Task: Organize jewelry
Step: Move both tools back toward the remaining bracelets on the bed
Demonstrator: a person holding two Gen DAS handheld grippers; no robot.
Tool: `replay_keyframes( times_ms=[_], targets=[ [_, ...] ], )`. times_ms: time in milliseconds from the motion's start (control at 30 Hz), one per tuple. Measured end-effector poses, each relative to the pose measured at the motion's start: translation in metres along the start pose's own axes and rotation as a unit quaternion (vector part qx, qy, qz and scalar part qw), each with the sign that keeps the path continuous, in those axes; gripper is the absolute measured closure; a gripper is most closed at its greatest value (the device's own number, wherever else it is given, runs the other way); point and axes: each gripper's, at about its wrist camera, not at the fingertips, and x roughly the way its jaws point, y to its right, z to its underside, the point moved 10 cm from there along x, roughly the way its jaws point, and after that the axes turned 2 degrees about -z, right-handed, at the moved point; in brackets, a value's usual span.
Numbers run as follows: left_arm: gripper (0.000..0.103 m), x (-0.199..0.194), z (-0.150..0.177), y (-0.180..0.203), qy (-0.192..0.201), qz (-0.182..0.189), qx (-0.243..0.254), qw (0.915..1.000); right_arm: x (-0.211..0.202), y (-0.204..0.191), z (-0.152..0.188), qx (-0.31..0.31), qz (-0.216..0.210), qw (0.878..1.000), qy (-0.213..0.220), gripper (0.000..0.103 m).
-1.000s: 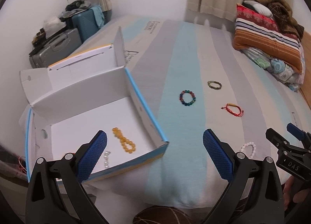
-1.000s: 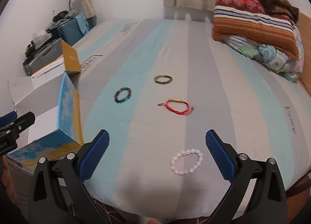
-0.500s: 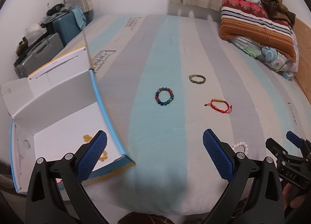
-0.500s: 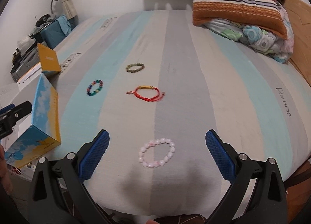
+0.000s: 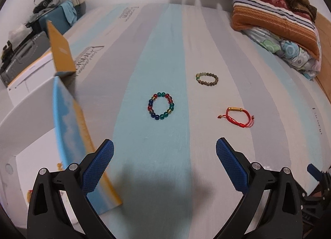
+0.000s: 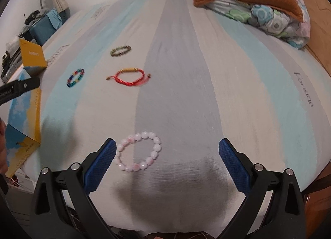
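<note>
Several bracelets lie on the striped bed. A multicolour bead bracelet (image 5: 161,105) (image 6: 75,77), an olive bead bracelet (image 5: 206,78) (image 6: 120,50) and a red cord bracelet (image 5: 238,117) (image 6: 129,76) lie apart from both grippers. A pale pink bead bracelet (image 6: 138,151) lies just ahead of my open right gripper (image 6: 167,161), close to its left finger. My left gripper (image 5: 164,162) is open and empty, short of the multicolour bracelet. An open cardboard box (image 5: 68,121) (image 6: 24,118) sits at the left edge of the bed.
A folded striped blanket and floral quilt (image 5: 275,25) (image 6: 254,5) lie at the far right. Suitcases and a lamp (image 5: 41,29) stand beyond the left edge of the bed. A wooden bed frame (image 6: 318,38) runs along the right.
Both grippers swung right and moved forward over the bed. The box slid to the left of the left view, and the pink bracelet came close to the right gripper.
</note>
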Motion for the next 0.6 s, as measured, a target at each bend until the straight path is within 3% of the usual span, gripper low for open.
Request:
replay_keyframes(
  times_ms=[600],
  targets=[
    [0.006, 0.104, -0.020, -0.002, -0.033, -0.013, 0.004, 0.9994, 0.058, 0.000, 0.025, -0.027, -0.003, 0.999, -0.035, 0.008]
  ],
)
